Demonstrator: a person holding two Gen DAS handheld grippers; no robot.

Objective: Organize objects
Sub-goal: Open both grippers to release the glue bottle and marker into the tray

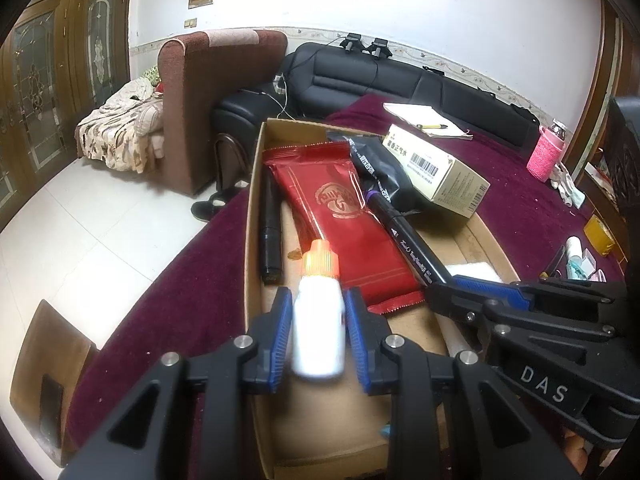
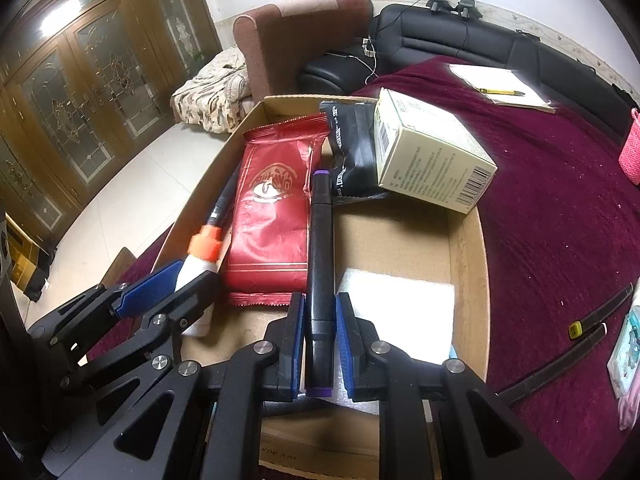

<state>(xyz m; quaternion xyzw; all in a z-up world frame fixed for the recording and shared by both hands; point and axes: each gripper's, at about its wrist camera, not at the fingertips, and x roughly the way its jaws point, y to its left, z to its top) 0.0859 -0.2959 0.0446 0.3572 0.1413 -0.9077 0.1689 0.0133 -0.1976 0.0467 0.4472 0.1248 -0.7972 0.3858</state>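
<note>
Left gripper is low over the near-left end of the cardboard box, pointing along its length, pads clamped on a white bottle with an orange cap. The bottle stands roughly upright between the pads, cap away from the camera. Any label on it is blurred, not readable.

Right gripper sits just to the right of the left one, also over the box's near end. Its blue pads are pinched on a black marker with purple ends. The marker runs along the fingers, far tip over the box interior next to the red packet. White script is printed on the marker barrel in the left view, too small to read reliably. The right gripper's body reads "DAS" in the left view.

Inside the box:
- red packet with a gold round emblem, lying flat
- black pen along the left wall
- black packet at the far end, white lettering not legible
- white foam pad on the floor at near right

A pale carton rests tilted on the box's far right rim and the black packet. It carries a barcode and Chinese print, characters too small to read.

The box stands on a maroon cloth. Farther back on it lies a notepad with a yellow pen on top.
</note>
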